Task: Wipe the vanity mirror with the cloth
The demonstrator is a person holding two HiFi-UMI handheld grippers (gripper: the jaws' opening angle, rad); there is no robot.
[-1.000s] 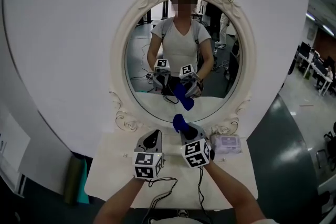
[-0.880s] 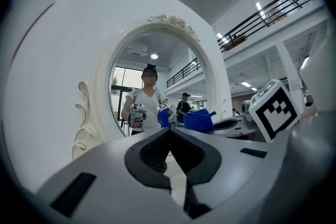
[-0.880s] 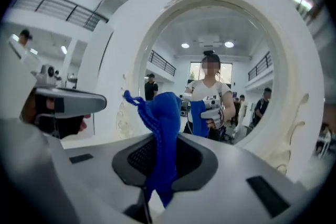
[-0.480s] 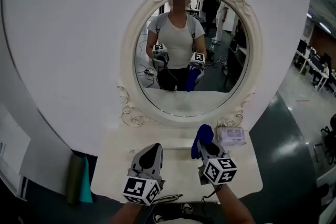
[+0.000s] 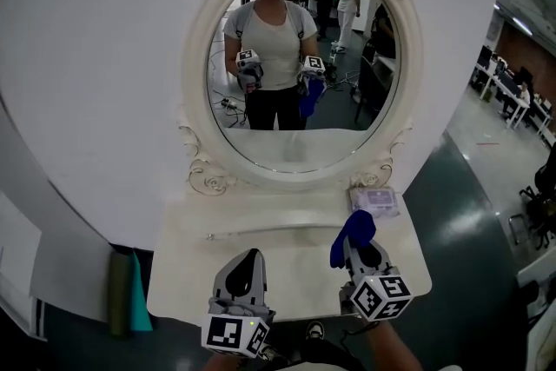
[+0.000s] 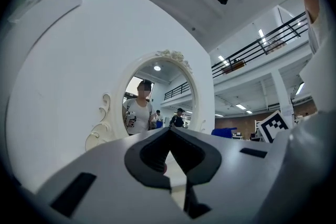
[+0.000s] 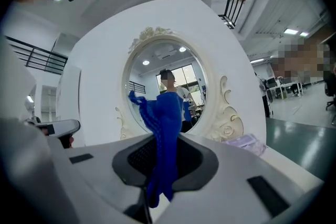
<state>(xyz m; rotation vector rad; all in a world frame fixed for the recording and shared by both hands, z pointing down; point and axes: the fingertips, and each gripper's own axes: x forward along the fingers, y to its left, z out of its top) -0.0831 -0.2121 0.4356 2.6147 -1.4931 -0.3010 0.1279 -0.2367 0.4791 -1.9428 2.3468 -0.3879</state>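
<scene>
Looking down on a white vanity tabletop [image 5: 187,269] — rounded at the corners, butting against a curved white wall panel [image 5: 104,56]. Bearing an oval vanity mirror [image 5: 300,91] in an ornate cream frame along the back edge, standing upright, the frame's scrolls meeting the top at both lower corners. Carrying a pale lilac packet [image 5: 374,201] at the right rear, lying flat just beside the right-hand scroll. Showing a thin raised line running left to right between mirror and front edge — too faint for naming.
</scene>
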